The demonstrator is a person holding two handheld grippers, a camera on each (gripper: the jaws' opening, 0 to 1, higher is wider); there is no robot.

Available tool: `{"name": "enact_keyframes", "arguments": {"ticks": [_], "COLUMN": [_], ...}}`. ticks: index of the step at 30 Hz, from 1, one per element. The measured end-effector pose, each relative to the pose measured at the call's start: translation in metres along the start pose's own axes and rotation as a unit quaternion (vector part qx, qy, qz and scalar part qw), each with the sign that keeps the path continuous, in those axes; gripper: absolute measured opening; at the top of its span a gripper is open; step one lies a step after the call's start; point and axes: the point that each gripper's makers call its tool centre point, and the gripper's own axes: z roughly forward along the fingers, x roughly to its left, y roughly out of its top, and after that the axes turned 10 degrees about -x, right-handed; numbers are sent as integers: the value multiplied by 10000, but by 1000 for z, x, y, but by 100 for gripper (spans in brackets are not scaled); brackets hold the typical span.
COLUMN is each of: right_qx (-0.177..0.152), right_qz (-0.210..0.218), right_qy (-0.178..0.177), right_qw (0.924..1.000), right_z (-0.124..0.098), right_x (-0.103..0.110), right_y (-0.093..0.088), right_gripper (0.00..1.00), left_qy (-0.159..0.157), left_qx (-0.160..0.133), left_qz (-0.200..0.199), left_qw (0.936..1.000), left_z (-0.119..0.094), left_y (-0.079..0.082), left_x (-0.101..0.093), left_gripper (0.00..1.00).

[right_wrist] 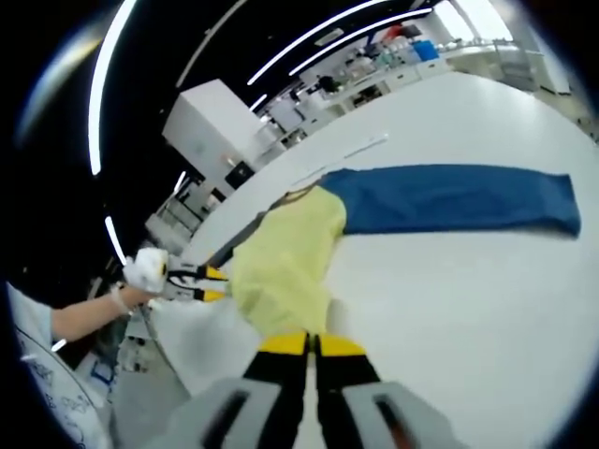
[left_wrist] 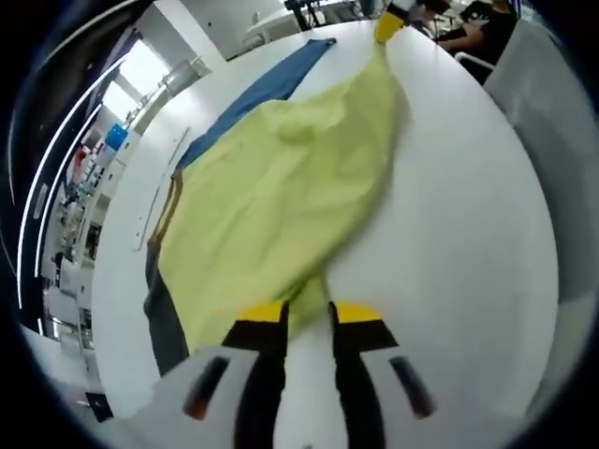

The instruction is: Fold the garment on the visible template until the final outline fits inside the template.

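Legible text, labels, brands, numbers, signs: none. Nothing readable on the pale yellow cloth garment [left_wrist: 281,201], the white worktop [left_wrist: 459,243], or background shelving.

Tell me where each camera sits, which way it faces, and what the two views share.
Left gripper view: rides the left gripper, looking along the yellow garment toward the right gripper; its jaws pinch the fabric.
Right gripper view: rides the right gripper, also shut on the garment, facing the left gripper held by a person's hand.
Shared: garment, blue cloth, white table.
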Motion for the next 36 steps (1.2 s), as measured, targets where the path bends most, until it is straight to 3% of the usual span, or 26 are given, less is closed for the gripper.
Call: {"name": "enact_keyframes", "arguments": {"ticks": [4,11,15,26,32,36], "right_qx": [-1,-5,-20,-18,-56,-84], "right_qz": [11,32,54,10,12,18], "right_qy": [-1,-7,-4,6,0,-7], "right_qw": [10000,10000,10000,10000,10000,10000], "right_z": [0,-1,-1,2,1,0], "right_x": [0,-1,-1,-2,-2,-2], "right_y": [0,-2,-1,3,5,7], "right_gripper": [0,0,0,0,0,0], "left_qy": [44,134,209,541,816,915], "left_qx": [42,57,-31,-310,-598,-690], "left_qz": [-110,-157,-333,-405,-580,-658], "left_qw": [9999,9998,9992,9972,9932,9912], "left_z": [2,3,-3,-20,-27,-25], "left_y": [0,3,8,31,52,57], "left_x": [1,4,8,36,66,83], "left_gripper": [13,1,0,0,0,0]}}
